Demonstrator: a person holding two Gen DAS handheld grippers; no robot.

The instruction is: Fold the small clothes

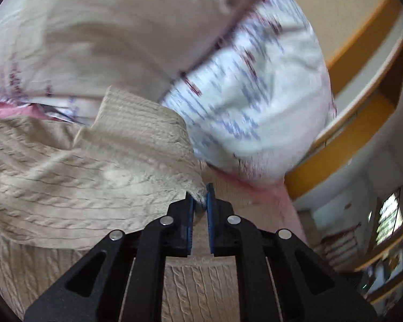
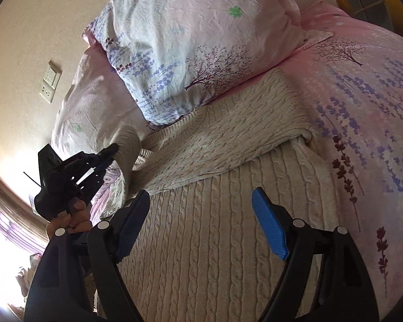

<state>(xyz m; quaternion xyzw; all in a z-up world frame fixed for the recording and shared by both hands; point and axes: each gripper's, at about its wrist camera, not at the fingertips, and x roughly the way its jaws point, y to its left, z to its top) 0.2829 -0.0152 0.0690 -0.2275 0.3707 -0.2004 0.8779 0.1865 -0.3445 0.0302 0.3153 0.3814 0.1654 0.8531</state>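
A cream cable-knit sweater (image 2: 215, 236) lies on a pink floral bed cover (image 2: 368, 112). One sleeve (image 2: 228, 139) is folded across its body. My left gripper (image 1: 200, 201) is shut on a fold of the sweater (image 1: 99, 166) and holds it lifted. In the right wrist view the left gripper (image 2: 107, 153) pinches the other sleeve at the sweater's left side. My right gripper (image 2: 201, 209) is open and empty, hovering just above the sweater's body, with blue pads (image 2: 268, 230) wide apart.
Two floral pillows (image 2: 196, 40) lie at the head of the bed against a beige wall with a socket panel (image 2: 50, 81). A yellow wooden frame (image 1: 362, 86) stands beside the bed. A bright window (image 2: 2, 230) is at the left.
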